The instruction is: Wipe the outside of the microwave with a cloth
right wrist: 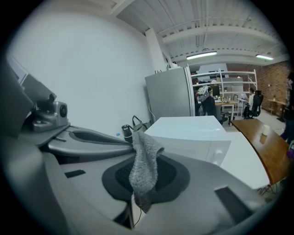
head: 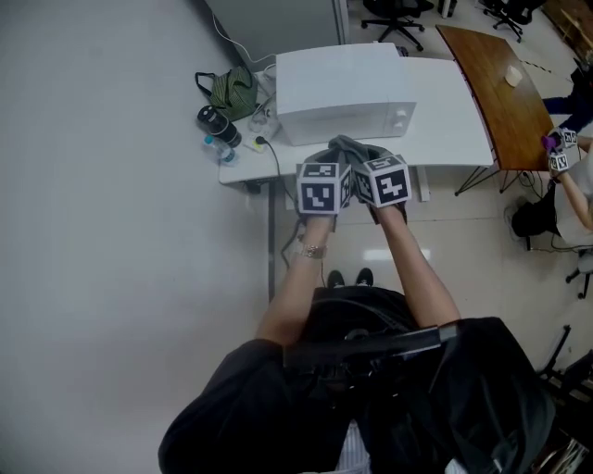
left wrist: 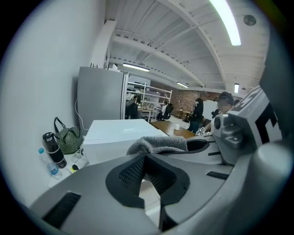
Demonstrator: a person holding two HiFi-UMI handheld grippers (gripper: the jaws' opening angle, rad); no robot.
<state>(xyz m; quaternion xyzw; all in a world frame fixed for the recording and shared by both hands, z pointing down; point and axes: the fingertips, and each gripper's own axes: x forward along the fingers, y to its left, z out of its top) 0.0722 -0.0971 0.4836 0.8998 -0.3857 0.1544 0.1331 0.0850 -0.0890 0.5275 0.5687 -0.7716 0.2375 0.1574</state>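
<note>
The white microwave stands on a white table, its door and knobs facing me. I hold both grippers side by side just in front of the table edge, with a grey cloth bunched between their tips. My left gripper has its jaws together, and the cloth sits right at their tips. My right gripper is shut on the cloth, which hangs down across its dark pads. The microwave lies straight ahead of the right gripper, and the microwave also shows beyond the left gripper.
Left of the microwave lie a green bag, a black bottle and a small water bottle. A cable hangs off the table edge. A grey cabinet stands behind, a brown table to the right, with another person there.
</note>
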